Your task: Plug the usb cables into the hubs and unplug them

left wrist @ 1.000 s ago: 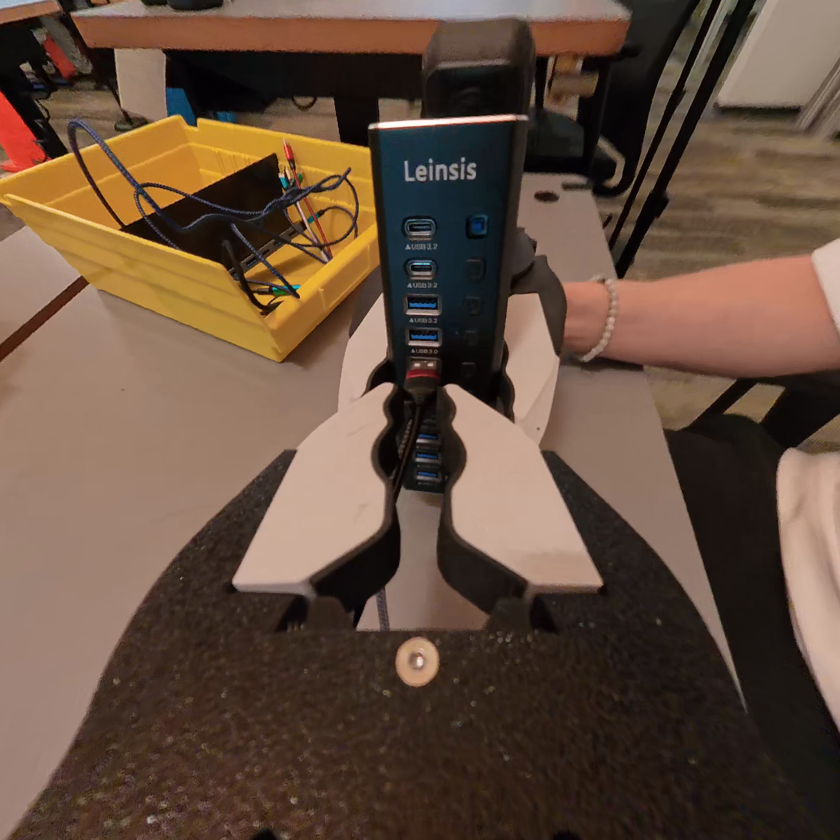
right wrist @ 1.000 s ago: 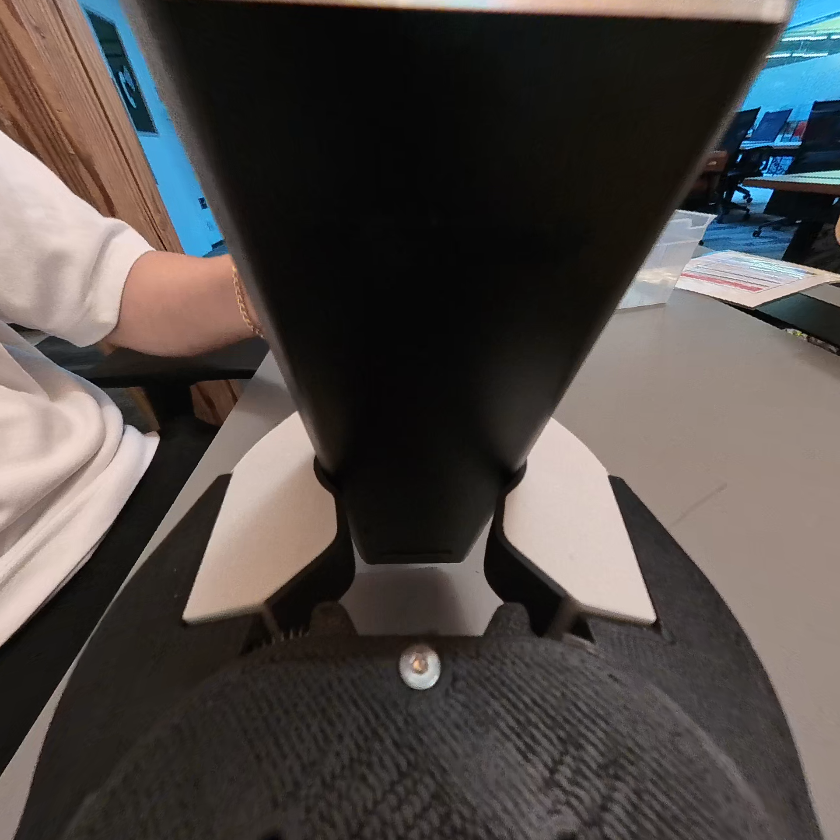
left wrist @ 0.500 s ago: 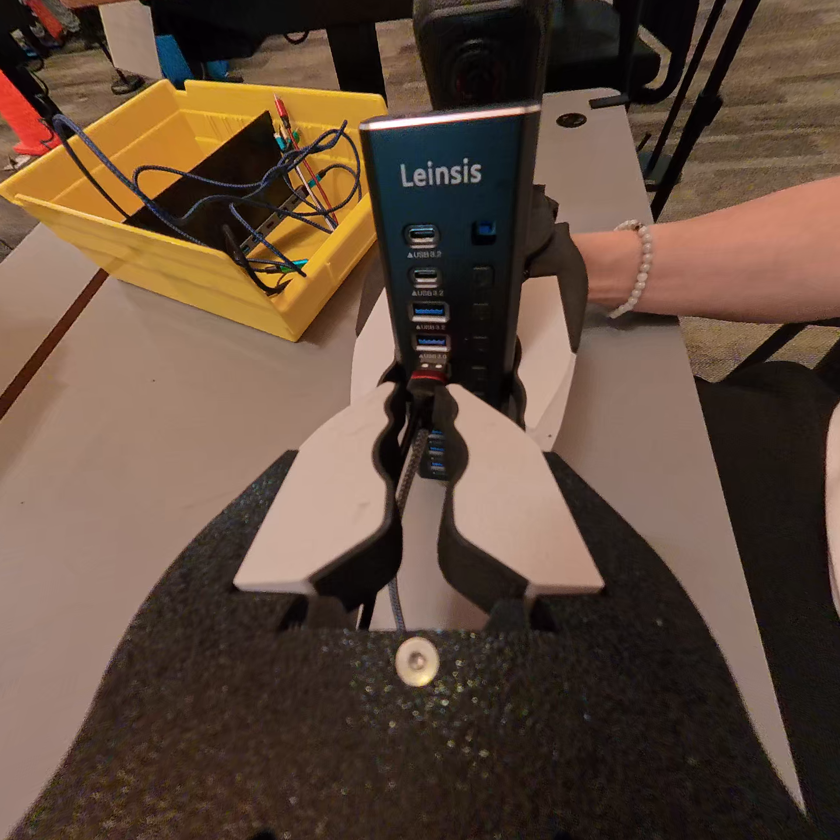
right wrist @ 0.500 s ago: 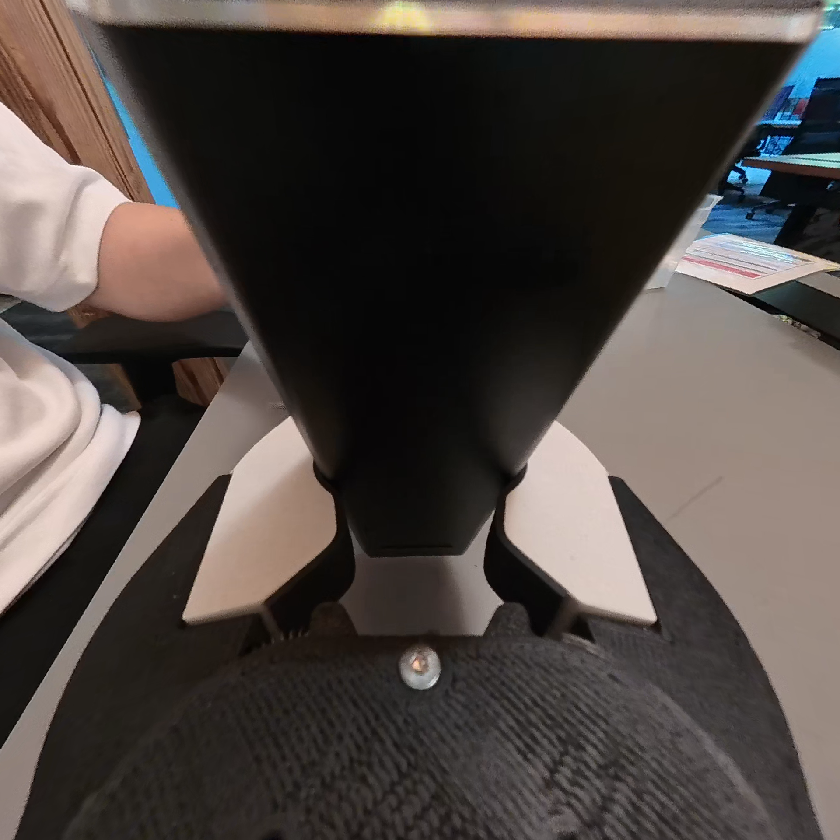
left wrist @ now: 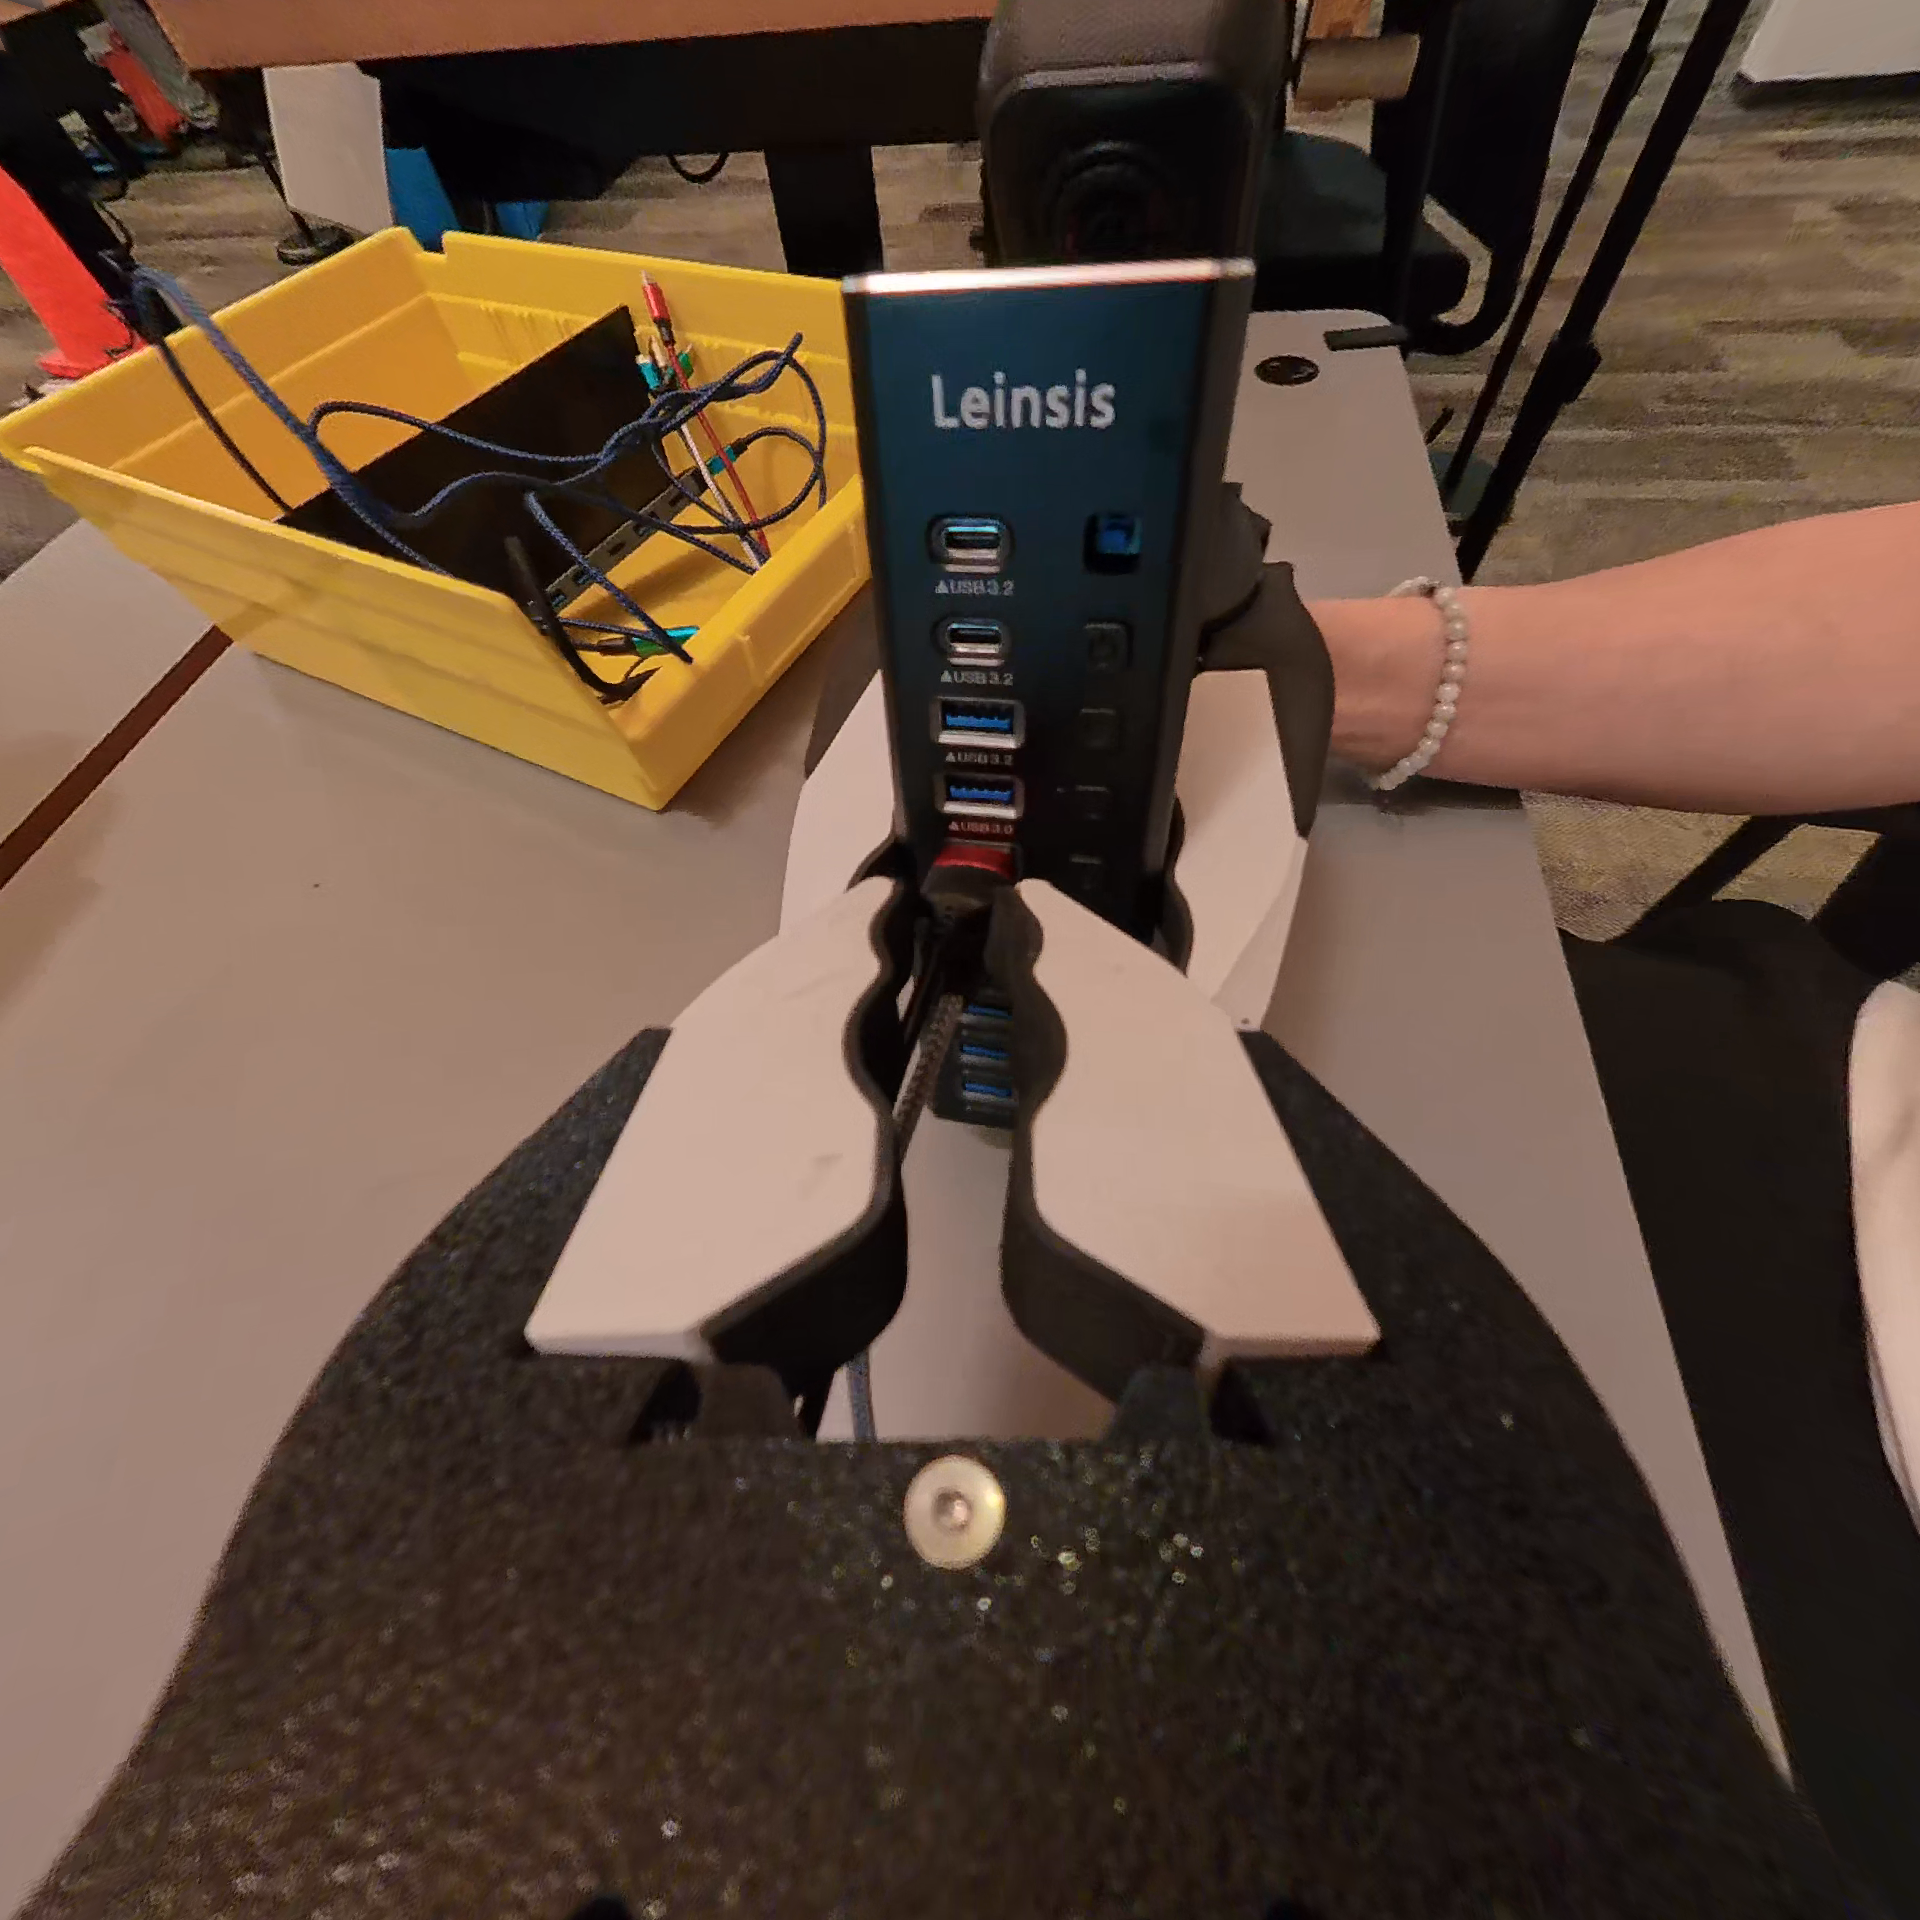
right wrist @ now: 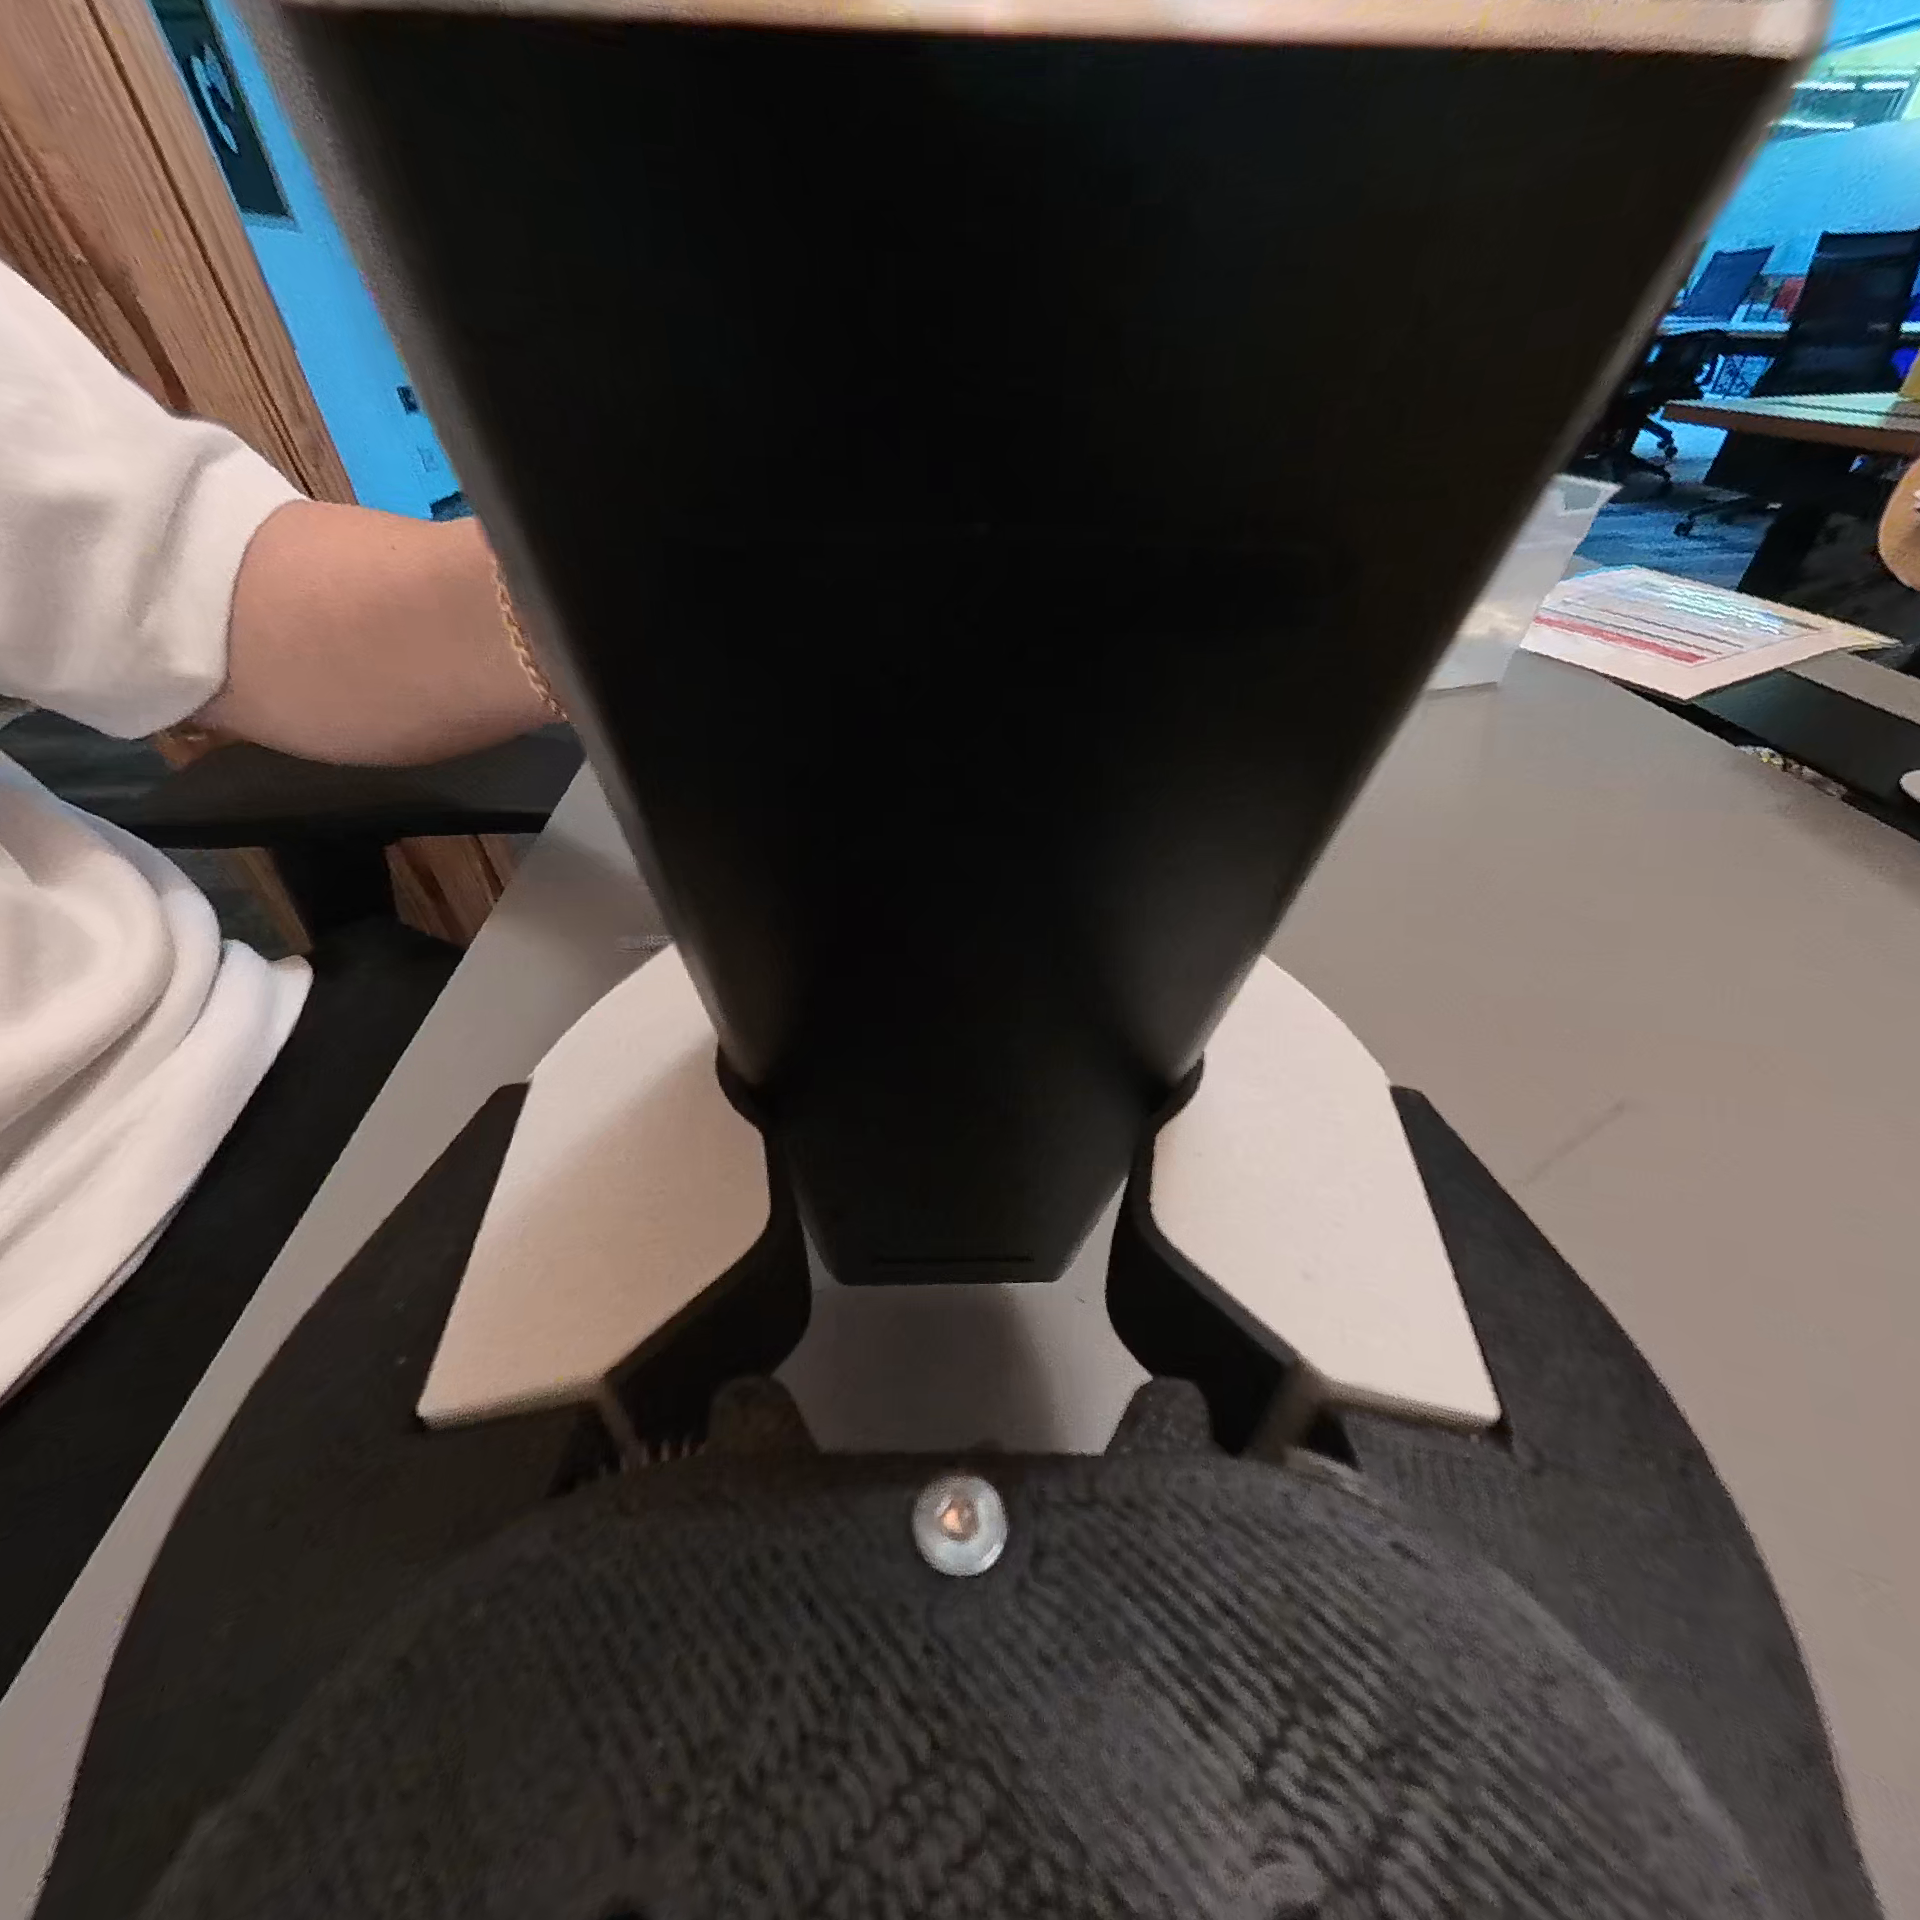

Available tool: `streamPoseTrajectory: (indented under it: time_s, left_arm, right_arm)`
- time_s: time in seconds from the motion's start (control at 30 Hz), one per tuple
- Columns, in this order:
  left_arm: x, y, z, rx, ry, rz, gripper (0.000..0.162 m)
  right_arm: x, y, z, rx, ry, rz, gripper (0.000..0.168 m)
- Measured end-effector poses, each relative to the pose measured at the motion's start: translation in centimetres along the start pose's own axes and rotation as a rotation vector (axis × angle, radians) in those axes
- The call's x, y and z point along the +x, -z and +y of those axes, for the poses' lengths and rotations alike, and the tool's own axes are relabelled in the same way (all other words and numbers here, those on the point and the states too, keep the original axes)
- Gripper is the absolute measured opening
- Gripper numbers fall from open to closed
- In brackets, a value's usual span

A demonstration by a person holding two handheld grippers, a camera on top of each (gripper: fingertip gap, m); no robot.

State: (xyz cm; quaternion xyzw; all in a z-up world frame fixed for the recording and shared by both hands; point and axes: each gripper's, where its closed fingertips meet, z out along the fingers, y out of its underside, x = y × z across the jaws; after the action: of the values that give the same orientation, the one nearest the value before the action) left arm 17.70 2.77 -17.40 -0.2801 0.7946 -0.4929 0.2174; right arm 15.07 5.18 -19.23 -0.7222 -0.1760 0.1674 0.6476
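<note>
Red plug (left wrist: 972,864) now pushed closer against hub (left wrist: 1023,582) port, pinched at left gripper (left wrist: 961,914) jaw tips. Right gripper (right wrist: 961,1091) jaws clamped around hub base. Probably seating; unplugging to follow.

On our left the grey table (left wrist: 364,1039) lies open up to the yellow bin (left wrist: 436,665) of tangled cables (left wrist: 582,488). Straight ahead the upright hub (left wrist: 1039,644) blocks us, with the right gripper (left wrist: 1236,831) clamped behind it. Beyond it, open table (right wrist: 1558,987) reaches the papers (right wrist: 1673,623).
</note>
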Motion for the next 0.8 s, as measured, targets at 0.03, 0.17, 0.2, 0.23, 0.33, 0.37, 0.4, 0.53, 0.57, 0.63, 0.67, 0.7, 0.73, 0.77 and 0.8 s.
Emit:
streamPoseTrajectory:
  time_s: [0.03,0.17,0.2,0.23,0.33,0.37,0.4,0.53,0.57,0.63,0.67,0.7,0.73,0.77,0.8]
  left_arm:
    - [-0.3,0.5,-0.2,0.015,0.005,-0.023,0.022]
    - [-2.4,4.8,-3.0,0.228,0.085,-0.135,0.03]
    - [-3.0,5.9,-3.1,0.255,0.108,-0.159,0.03]
    - [-3.6,7.0,-2.8,0.261,0.124,-0.187,0.032]
    - [-5.0,10.1,-1.4,0.245,0.13,-0.274,0.036]
    - [-5.5,11.2,-0.8,0.237,0.129,-0.315,0.036]
    - [-6.1,12.4,-0.2,0.233,0.13,-0.36,0.037]
    - [-8.2,17.8,1.1,0.285,0.157,-0.534,0.037]
    - [-8.6,19.0,1.4,0.288,0.171,-0.559,0.037]
    - [-9.6,21.0,2.4,0.288,0.211,-0.623,0.037]
    - [-9.9,21.7,2.8,0.295,0.225,-0.641,0.036]
    - [-10.0,22.1,3.2,0.302,0.239,-0.645,0.036]
    - [-10.1,22.3,3.5,0.299,0.255,-0.64,0.036]
    - [-10.1,22.3,3.8,0.288,0.266,-0.631,0.036]
    - [-10.0,22.3,4.1,0.273,0.269,-0.62,0.036]
  right_arm:
    - [0.1,-0.1,0.1,-0.008,0.003,0.009,0.072]
    - [0.4,0.5,-0.5,0.046,-0.016,0.017,0.072]
    - [0.5,0.7,-0.7,0.064,-0.024,0.021,0.072]
    - [0.6,0.9,-0.9,0.079,-0.03,0.023,0.072]
    - [1.2,1.4,-1.2,0.096,-0.018,0.063,0.072]
    - [1.2,1.6,-1.4,0.093,-0.012,0.073,0.072]
    - [1.3,1.8,-2.1,0.093,0.002,0.089,0.072]
    - [1.4,3.6,-6.9,0.138,0.104,0.186,0.072]
    - [1.5,4.3,-8.4,0.156,0.136,0.215,0.072]
    - [1.7,5.7,-11.6,0.211,0.178,0.255,0.072]
    - [2.0,6.3,-13.2,0.236,0.187,0.271,0.072]
    - [2.3,6.9,-14.8,0.252,0.198,0.283,0.072]
    - [2.7,7.5,-16.3,0.261,0.215,0.296,0.072]
    - [3.2,8.1,-17.9,0.265,0.237,0.323,0.072]
    - [3.8,8.6,-19.4,0.259,0.262,0.343,0.072]
